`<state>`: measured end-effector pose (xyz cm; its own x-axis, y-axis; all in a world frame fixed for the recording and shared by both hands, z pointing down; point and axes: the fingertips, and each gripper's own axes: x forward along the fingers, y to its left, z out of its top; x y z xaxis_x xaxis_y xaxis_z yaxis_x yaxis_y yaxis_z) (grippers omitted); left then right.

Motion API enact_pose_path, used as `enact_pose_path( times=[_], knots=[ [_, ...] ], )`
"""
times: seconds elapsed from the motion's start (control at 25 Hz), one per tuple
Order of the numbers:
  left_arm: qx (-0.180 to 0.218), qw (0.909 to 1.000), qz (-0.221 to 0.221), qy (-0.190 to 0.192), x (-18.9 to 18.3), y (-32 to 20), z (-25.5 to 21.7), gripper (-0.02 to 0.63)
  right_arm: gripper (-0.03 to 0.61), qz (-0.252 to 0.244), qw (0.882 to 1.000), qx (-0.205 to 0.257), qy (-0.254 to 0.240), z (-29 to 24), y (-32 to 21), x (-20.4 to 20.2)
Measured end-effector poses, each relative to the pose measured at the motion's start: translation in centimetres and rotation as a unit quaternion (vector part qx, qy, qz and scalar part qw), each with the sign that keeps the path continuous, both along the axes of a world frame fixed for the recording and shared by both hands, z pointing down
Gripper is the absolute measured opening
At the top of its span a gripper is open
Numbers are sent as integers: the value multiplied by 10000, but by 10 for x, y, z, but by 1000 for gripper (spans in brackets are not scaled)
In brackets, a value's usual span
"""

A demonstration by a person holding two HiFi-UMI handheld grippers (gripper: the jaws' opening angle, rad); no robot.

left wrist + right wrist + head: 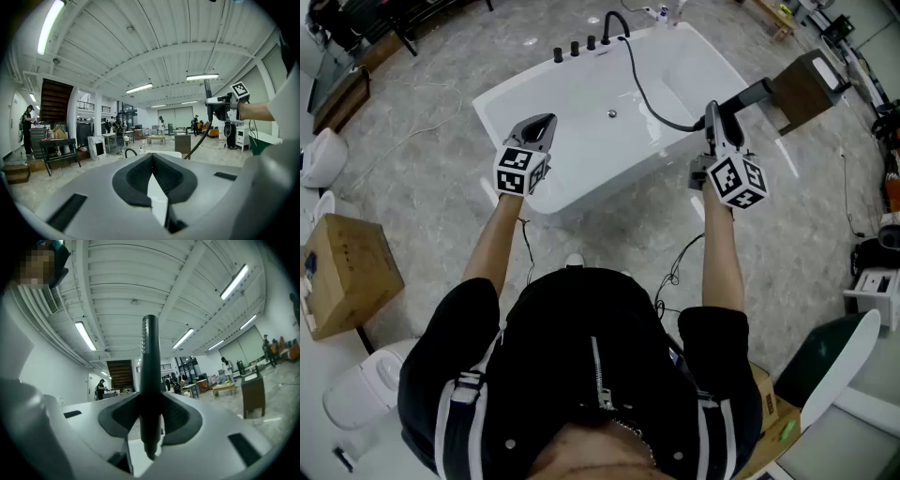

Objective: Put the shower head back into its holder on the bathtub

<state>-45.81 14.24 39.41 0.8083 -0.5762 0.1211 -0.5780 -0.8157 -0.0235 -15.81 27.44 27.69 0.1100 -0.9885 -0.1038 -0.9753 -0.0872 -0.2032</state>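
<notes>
Head view: white tub (581, 112) ahead, black fittings (591, 42) in a row on its far rim. Holder presumably among them, not to be picked out from here. Left gripper (539, 127) over the near rim, closed on nothing. Right gripper (713, 117) over the tub's right side, clamped on the shower head (711, 108), held upright and well apart from the fittings. Black hose (652, 98) running from the far rim, sagging across the basin and up to the grip. Left gripper view: pads pressed together, nothing between. Across the room, the other gripper seen with the dark head standing above it and the hose trailing below. Right gripper view: jaws spread wide round the dark handle, which stands straight up between the pads, its lower end just under them. Grip looks centred, no tilt visible. Step in hand, as judged: carry to the far rim. Best done keeping the head upright and the grip firm, moving along the hose's own line to avoid looping or snagging it on the spout. Then lower straight over the holder, seat fully, and only then release. Worth confirming which fitting is the holder before descending.
</notes>
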Motion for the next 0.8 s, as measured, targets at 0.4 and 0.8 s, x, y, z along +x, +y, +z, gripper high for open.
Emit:
enact_pose_path(
  times=[0.4,0.8],
  knots=[
    [7,10000,23,57,-3,-5,6,25,144,-13,9999,95,28,-1,-3,-8],
    [-42,10000,52,11,-4,-13,23,267,143,62,9999,55,122,-3,-4,-13]
  ],
)
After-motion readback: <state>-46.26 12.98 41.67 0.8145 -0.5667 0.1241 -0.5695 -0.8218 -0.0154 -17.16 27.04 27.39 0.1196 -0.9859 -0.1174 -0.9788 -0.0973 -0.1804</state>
